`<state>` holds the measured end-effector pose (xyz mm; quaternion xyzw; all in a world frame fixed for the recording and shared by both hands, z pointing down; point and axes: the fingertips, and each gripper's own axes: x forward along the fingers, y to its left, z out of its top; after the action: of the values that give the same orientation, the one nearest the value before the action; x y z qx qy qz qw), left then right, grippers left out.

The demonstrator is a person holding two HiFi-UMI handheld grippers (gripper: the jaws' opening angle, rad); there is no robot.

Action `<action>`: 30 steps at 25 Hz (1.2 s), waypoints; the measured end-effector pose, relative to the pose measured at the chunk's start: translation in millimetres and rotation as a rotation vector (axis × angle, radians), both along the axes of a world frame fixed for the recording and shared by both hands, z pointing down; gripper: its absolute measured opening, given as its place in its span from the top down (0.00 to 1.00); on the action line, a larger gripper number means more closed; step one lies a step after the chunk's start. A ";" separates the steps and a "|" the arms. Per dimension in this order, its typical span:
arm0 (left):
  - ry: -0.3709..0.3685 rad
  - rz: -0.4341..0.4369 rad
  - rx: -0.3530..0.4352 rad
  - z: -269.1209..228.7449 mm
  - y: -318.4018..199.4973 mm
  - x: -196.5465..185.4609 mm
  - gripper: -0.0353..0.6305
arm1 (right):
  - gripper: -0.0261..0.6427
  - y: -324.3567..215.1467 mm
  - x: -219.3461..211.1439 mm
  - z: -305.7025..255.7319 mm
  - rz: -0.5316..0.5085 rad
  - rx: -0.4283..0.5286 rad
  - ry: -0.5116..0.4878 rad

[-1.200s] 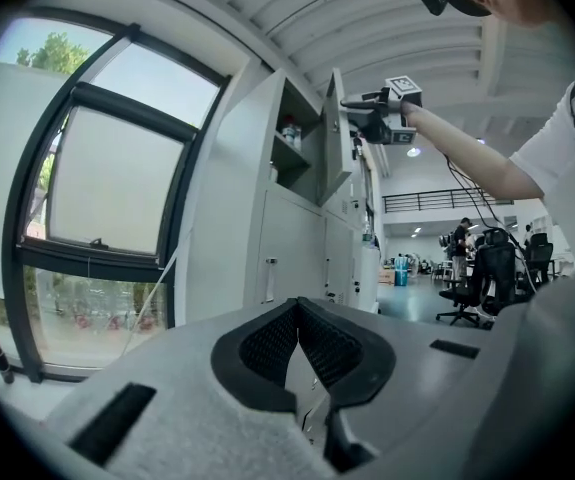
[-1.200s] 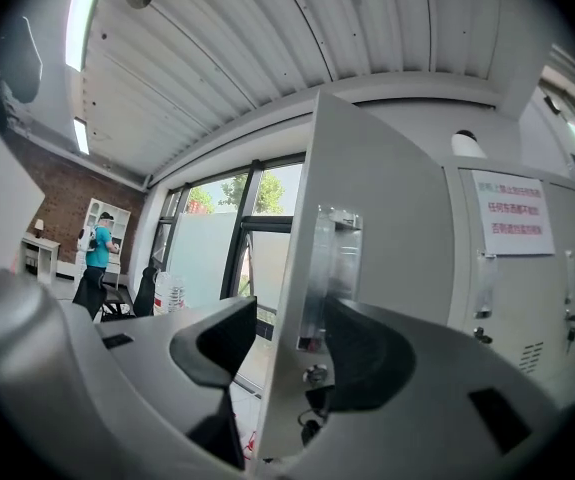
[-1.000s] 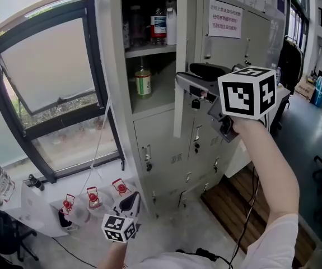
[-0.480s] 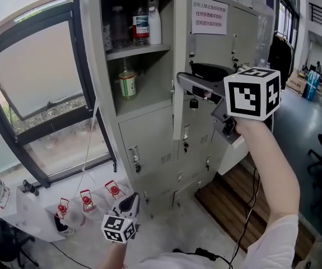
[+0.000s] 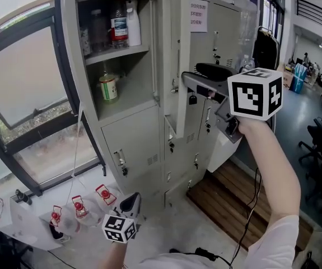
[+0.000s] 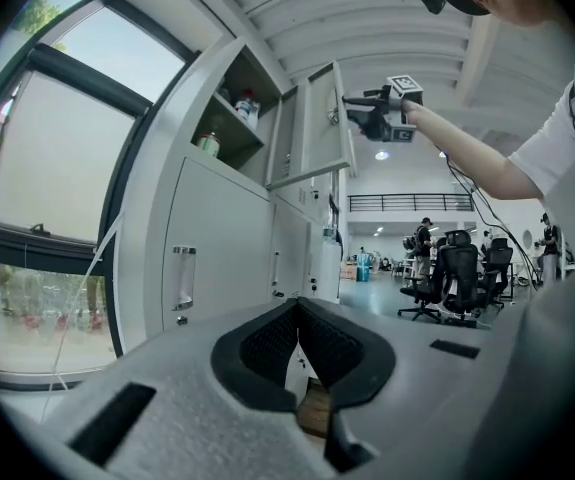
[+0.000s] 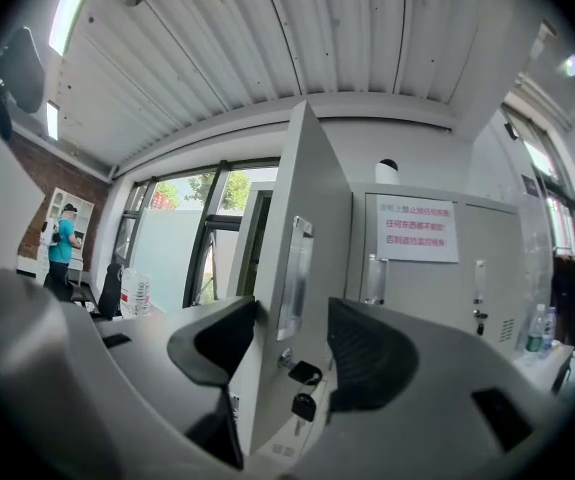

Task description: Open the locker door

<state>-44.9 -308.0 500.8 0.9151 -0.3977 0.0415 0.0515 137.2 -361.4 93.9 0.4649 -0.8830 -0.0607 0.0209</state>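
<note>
The grey locker bank (image 5: 133, 144) stands in front of me, and its upper left locker door (image 5: 178, 66) is swung out, edge toward me. My right gripper (image 5: 190, 82), held up at arm's length, is shut on that door's free edge beside the lock. In the right gripper view the locker door (image 7: 297, 198) fills the gap of the right gripper (image 7: 293, 343), and keys (image 7: 302, 388) hang from the lock. My left gripper (image 5: 131, 203) hangs low near the floor. In its own view the left gripper (image 6: 297, 353) is shut and holds nothing.
Bottles (image 5: 119, 24) and a jar (image 5: 108, 87) sit on shelves inside the open compartment. A paper notice (image 5: 199, 14) is stuck to the neighbouring door. A large window (image 5: 21, 83) is at left, red-capped items (image 5: 77, 206) lie on the floor, and a wooden platform (image 5: 228, 200) is at right.
The locker door has swung further out with my right gripper still on its edge, showing more of the compartment. My left gripper has stayed low.
</note>
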 end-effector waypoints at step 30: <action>-0.001 0.142 0.008 1.6 0.8 65.4 0.94 | 0.64 -4.4 136.2 4.4 0.403 0.031 0.012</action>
<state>20.5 -307.2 502.4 0.9412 -0.3319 0.0440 0.0443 273.4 -365.8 98.3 0.6323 -0.7708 -0.0718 0.0304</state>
